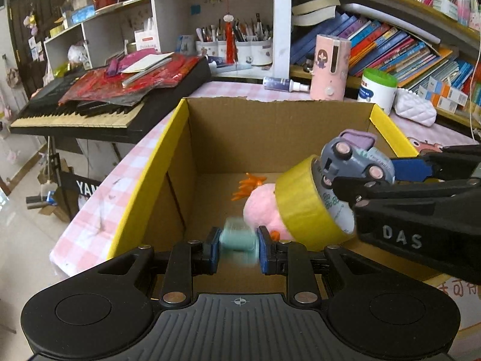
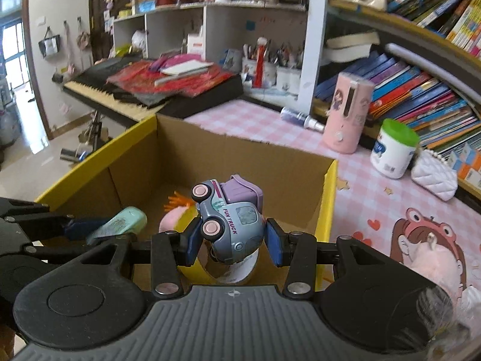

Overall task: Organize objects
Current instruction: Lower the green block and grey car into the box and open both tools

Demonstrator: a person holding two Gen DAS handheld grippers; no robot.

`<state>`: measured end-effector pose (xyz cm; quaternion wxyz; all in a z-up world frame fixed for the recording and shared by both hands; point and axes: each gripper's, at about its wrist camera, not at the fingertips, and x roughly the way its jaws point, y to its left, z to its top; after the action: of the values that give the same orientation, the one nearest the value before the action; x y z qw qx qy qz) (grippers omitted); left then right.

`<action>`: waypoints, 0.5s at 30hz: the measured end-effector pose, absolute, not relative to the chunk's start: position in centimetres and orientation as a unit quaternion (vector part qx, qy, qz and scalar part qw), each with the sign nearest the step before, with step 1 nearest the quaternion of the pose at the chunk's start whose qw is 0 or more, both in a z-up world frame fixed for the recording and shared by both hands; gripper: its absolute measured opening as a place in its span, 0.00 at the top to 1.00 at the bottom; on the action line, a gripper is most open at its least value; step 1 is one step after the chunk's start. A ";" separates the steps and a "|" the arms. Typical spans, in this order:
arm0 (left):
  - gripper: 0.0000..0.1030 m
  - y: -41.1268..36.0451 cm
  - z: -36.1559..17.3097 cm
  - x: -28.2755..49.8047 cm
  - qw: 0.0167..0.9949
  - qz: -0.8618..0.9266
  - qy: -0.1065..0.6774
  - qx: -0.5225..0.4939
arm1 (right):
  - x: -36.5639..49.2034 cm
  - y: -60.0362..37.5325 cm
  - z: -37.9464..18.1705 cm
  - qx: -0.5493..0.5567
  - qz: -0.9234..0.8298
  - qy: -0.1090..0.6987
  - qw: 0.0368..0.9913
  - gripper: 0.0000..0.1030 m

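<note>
An open cardboard box (image 1: pixel 180 138) with yellow rims stands on the pink checked table; it also shows in the right wrist view (image 2: pixel 329 192). My left gripper (image 1: pixel 238 242) is shut on a small mint-green object (image 1: pixel 237 237) above the box; the object also shows in the right wrist view (image 2: pixel 120 222). My right gripper (image 2: pixel 234 242) holds a grey-purple toy truck (image 2: pixel 231 219) over the box, the jaws close on its sides. In the left wrist view the truck (image 1: pixel 354 156) sits against a yellow tape roll (image 1: pixel 303 204). A pink plush toy (image 1: pixel 261 207) with orange tufts lies inside the box.
A keyboard piano (image 1: pixel 90 111) piled with red papers stands to the left. Beyond the box are a spray bottle (image 1: pixel 282 84), a pink cylinder (image 1: pixel 329 66), a green-lidded tub (image 1: pixel 377 90) and a white quilted purse (image 1: pixel 415 109). Bookshelves line the back.
</note>
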<state>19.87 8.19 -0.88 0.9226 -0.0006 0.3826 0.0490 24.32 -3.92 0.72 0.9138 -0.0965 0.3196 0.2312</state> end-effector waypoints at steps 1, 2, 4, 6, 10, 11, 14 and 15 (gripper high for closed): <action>0.77 8.1 -0.9 19.9 0.922 0.050 0.383 0.001 | 24.5 -3.8 0.5 -0.098 0.233 0.324 0.912 0.59; 0.77 8.0 -0.9 20.0 0.922 0.051 0.383 0.002 | 24.6 -3.7 0.3 -0.102 0.236 0.328 0.909 0.59; 0.77 8.0 -0.9 20.0 0.923 0.054 0.382 0.003 | 24.9 -3.6 -0.1 -0.106 0.241 0.336 0.905 0.59; 0.76 7.9 -0.9 19.9 0.923 0.056 0.380 0.004 | 25.1 -3.4 -0.4 -0.111 0.244 0.343 0.900 0.59; 0.72 7.8 -0.7 19.7 0.926 0.057 0.374 -0.001 | 25.3 -3.2 -0.7 -0.126 0.248 0.340 0.899 0.59; 0.72 7.8 -0.6 19.6 0.927 0.057 0.371 -0.003 | 25.4 -3.2 -0.7 -0.126 0.249 0.340 0.898 0.59; 0.66 7.7 -0.3 19.1 0.930 0.062 0.364 -0.002 | 25.6 -3.2 -0.6 -0.124 0.251 0.340 0.898 0.59; 0.63 7.7 -0.3 18.9 0.931 0.063 0.361 -0.002 | 25.6 -3.2 -0.5 -0.124 0.252 0.339 0.898 0.59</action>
<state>18.93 7.66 -0.25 0.9305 -0.0021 0.3607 0.0633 25.64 -3.25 -0.51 0.8980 -0.1238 0.3390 0.2516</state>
